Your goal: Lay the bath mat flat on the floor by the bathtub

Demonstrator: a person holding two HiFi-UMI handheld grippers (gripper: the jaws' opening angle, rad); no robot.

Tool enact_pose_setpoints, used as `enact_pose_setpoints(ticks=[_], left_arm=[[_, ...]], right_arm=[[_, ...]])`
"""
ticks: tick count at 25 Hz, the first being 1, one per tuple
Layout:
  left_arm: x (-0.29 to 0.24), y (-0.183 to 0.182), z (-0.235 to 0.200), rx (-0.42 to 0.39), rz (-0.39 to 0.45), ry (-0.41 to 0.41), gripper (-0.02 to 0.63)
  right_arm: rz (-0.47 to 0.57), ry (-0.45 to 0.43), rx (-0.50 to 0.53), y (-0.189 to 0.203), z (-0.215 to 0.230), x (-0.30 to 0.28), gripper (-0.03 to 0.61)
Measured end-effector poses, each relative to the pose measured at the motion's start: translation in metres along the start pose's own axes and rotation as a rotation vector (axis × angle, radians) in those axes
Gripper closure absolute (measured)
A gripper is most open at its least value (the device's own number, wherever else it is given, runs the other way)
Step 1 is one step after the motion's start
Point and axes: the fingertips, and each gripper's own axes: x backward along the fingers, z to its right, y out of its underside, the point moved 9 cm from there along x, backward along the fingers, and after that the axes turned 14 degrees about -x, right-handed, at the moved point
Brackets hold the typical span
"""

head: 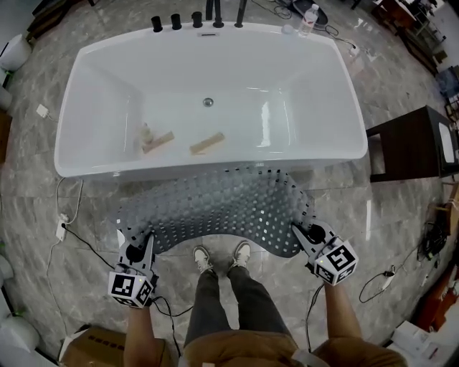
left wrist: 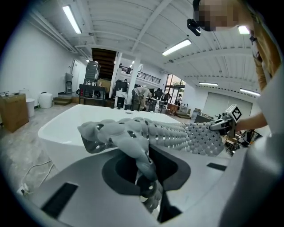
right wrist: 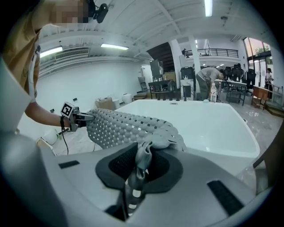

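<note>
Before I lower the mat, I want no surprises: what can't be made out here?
- Floor beneath the bath mat: head view, mat covers it.
- Whether the mat's far edge touches the bathtub: head view, angle hides any gap.
- Two tan pieces in the tub: head view, too small to identify.
- Cardboard box: head view, cut by bottom edge.

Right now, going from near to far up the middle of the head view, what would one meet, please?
The person's shoes → bath mat → bathtub near rim → drain → dark tap fittings on the far rim.
</note>
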Motion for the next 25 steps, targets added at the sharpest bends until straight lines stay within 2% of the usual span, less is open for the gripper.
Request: enact_pose_setpoints(ticks=[5,15,25], left_arm=[[-0.027,0.048,0.0,0.022,-0.059,0.012,0.555],[-0.107,0.167,-0.005,0.026,-0.175,0.051,0.555],[-0.174,0.289,-0.001,0.078,-0.218,0.079,0.554]], right_arm=[[-0.05,-0.015,-0.005,0.036,0.029,-0.036,0.528],[-0.142,-0.046,-0.042,0.136,0.1,-0.134,0.528],[-0.184,-0.038,-0.036,0.225,0.155,-0.207,0.528]])
